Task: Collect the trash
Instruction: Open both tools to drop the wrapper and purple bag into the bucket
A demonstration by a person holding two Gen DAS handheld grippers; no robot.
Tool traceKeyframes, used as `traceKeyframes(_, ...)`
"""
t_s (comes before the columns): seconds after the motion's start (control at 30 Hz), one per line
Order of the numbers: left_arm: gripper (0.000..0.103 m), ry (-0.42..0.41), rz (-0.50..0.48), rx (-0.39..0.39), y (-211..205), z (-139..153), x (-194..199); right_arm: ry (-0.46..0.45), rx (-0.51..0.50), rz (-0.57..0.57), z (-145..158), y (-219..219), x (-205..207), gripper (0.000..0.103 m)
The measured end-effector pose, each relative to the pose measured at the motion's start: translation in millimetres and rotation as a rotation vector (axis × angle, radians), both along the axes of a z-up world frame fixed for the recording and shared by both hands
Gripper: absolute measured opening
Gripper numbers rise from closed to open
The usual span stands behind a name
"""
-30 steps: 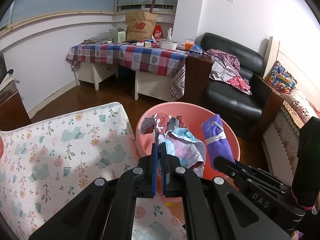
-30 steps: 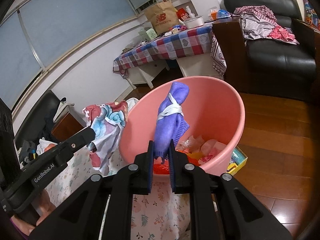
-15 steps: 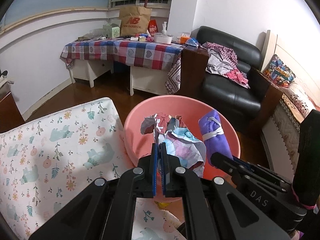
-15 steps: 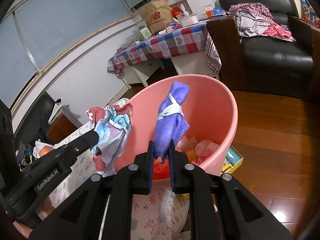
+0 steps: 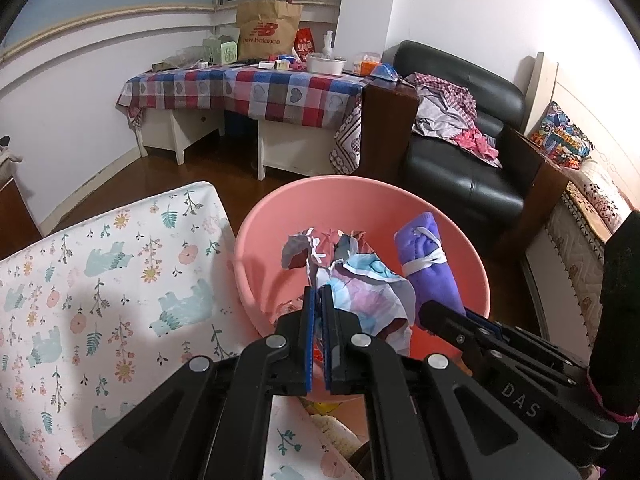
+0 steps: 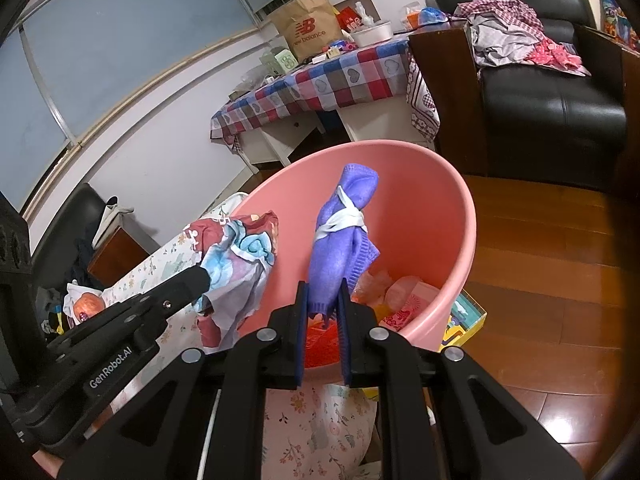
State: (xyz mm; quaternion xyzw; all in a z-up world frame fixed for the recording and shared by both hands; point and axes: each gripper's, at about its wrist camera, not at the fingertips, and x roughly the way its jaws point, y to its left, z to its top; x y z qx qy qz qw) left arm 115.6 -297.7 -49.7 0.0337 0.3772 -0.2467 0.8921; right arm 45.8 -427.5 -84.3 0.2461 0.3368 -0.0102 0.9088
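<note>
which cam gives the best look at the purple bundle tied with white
The right wrist view: the purple bundle stands full length, its white tie plain, its lower end pinched in the right gripper over the pink basin. In the left wrist view the purple bundle is seen from the side, its base hidden behind the right gripper.

left wrist cam: sat right behind the left gripper (image 5: 317, 300), looked forward and down into the pink bin (image 5: 260, 216), pretty close.
right wrist cam: same deal behind the right gripper (image 6: 323, 300), close over the bin.
shared: bin, checkered table (image 6: 340, 76), black sofa (image 5: 460, 184).
</note>
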Motion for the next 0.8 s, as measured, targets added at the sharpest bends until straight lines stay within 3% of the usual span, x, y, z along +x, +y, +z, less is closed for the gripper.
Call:
traceKeyframes(0.4,0.008,0.025,0.007,0.004,-2.6,-9.0,5.4,0.014,0.022,-0.025,-5.2,-7.6,2.7,0.015)
traceKeyframes(0.5,0.014,0.027,0.008,0.006,-2.1,-10.4,4.8,0.017,0.015,-0.025,-5.0,-7.1,3.1,0.016)
traceKeyframes(0.57,0.027,0.027,0.010,0.003,-1.2,-10.0,3.4,0.017,0.013,-0.025,-5.0,-7.2,2.9,0.016)
traceKeyframes(0.67,0.033,0.007,0.014,-0.008,0.0,-6.1,1.0,0.017,0.015,-0.024,-4.8,-6.8,2.9,0.017)
traceKeyframes(0.8,0.038,0.001,0.011,-0.011,1.1,-2.4,-2.4,0.002,0.008,-0.022,-2.1,-5.3,0.9,0.030)
